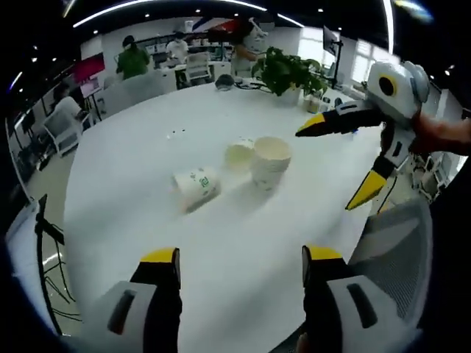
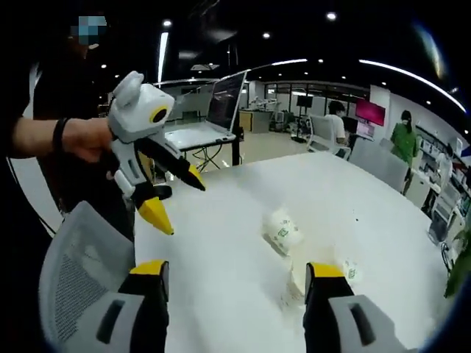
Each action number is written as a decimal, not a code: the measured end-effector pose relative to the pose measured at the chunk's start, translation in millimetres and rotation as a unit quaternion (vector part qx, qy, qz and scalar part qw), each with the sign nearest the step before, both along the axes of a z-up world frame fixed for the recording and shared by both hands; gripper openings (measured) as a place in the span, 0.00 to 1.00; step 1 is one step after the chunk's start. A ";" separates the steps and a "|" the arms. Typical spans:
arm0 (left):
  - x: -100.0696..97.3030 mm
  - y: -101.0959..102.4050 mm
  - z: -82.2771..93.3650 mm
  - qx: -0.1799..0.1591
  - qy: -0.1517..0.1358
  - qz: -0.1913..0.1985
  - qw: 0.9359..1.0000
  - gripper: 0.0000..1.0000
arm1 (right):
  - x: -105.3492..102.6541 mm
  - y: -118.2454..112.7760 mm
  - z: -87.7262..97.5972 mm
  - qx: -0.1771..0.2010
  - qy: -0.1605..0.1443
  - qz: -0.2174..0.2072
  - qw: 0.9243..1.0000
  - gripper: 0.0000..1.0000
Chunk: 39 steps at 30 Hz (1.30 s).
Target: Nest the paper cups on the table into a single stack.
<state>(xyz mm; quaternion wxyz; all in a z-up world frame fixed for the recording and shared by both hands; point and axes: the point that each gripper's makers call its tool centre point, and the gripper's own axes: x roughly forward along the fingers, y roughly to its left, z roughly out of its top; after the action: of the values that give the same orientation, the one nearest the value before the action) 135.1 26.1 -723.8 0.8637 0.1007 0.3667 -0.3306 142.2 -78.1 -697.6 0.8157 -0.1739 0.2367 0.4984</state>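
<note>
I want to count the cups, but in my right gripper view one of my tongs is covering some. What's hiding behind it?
Observer: The left gripper view shows an upright stack of paper cups there.
Operator: Is anything next to it?
Observer: Yes, a single paper cup lies tipped over right beside the stack, with its mouth facing the left camera.
</note>
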 end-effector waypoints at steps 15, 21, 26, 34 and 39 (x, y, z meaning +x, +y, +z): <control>-23.7 23.8 -12.5 -0.030 0.013 0.059 0.998 0.65 | 96.5 38.1 -9.9 -0.107 -0.019 0.043 0.993 0.71; -29.6 33.2 -14.8 -0.036 0.010 0.074 0.997 0.64 | 111.7 50.4 -22.4 -0.123 -0.011 0.058 0.991 0.71; -32.7 38.1 -11.5 -0.048 0.011 0.085 0.995 0.66 | 126.6 58.4 -38.2 -0.146 0.011 0.079 0.986 0.71; -30.6 38.3 -7.9 -0.061 0.004 0.097 0.993 0.68 | 149.3 61.9 -68.5 -0.183 0.036 0.104 0.977 0.71; -32.0 39.1 -7.0 -0.063 0.005 0.097 0.993 0.70 | 150.5 65.7 -79.4 -0.196 0.052 0.113 0.973 0.70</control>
<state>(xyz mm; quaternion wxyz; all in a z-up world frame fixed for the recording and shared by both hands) 103.0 65.1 -730.8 0.8947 0.0081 0.3572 -0.2681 292.6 -12.4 -777.0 0.6909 -0.3297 0.3501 0.5397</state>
